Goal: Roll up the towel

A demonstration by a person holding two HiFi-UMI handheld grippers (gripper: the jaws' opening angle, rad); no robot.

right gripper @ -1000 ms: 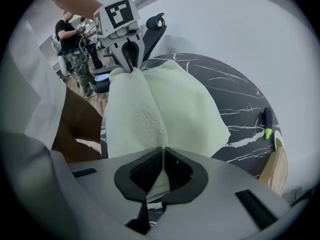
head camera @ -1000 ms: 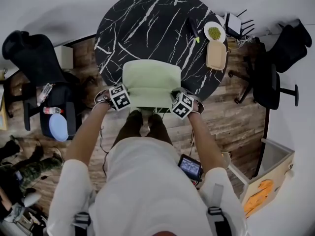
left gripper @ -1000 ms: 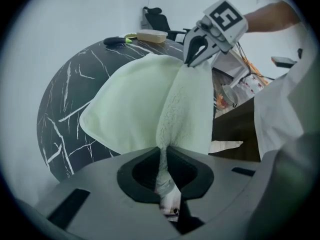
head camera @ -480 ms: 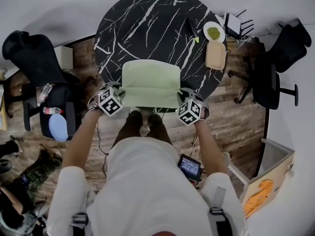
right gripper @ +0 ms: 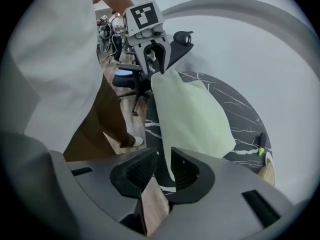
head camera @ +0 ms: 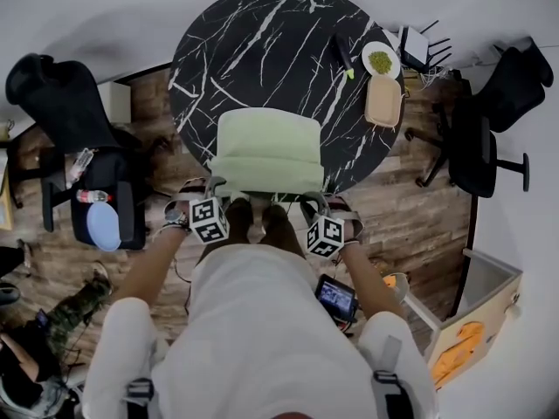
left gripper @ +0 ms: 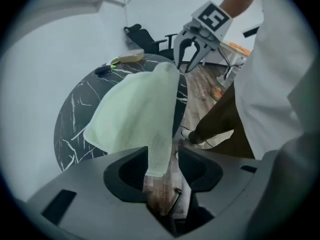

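A light green towel (head camera: 266,151) lies on the round black marble table (head camera: 262,51), and its near edge reaches the table's rim. My left gripper (head camera: 206,190) is at the near left corner and my right gripper (head camera: 314,203) at the near right one. In the left gripper view the jaws (left gripper: 162,154) are opening: a towel corner (left gripper: 157,159) hangs between them, and floor shows beside it. The right gripper (right gripper: 164,154) is opening too, with a thin strip of towel (right gripper: 192,114) against one pad. Each gripper shows in the other's view, the right gripper (left gripper: 192,51) and the left gripper (right gripper: 155,59), at the towel's far corner.
At the table's far right are a white bowl of green bits (head camera: 381,59), a tan tray (head camera: 384,99) and a dark marker (head camera: 345,52). Black office chairs (head camera: 61,94) (head camera: 476,142) flank the table. A cardboard box (head camera: 472,321) stands at the right.
Both grippers left the towel's near corners, swung outward, then drew back toward the person and rose. Their jaws opened. The towel's near edge now looks bunched and thicker.
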